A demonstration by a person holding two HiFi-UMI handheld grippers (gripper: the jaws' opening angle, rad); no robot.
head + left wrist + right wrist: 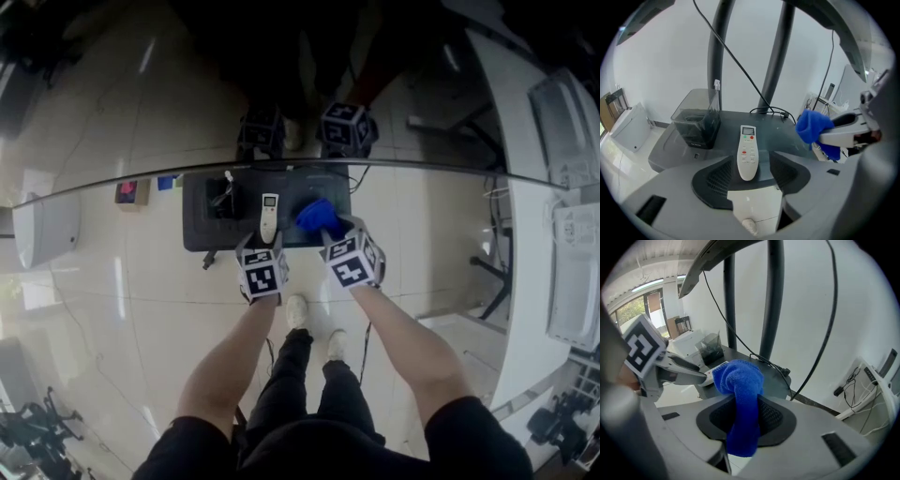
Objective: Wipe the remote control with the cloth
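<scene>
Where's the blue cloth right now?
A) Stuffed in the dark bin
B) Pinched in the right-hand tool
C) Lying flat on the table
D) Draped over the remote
B: the blue cloth is clamped between the jaws of the right tool and bunches up above them, clear of the white remote lying on the table.

Cloth blue — remote white, red and green buttons — table dark grey.
</scene>
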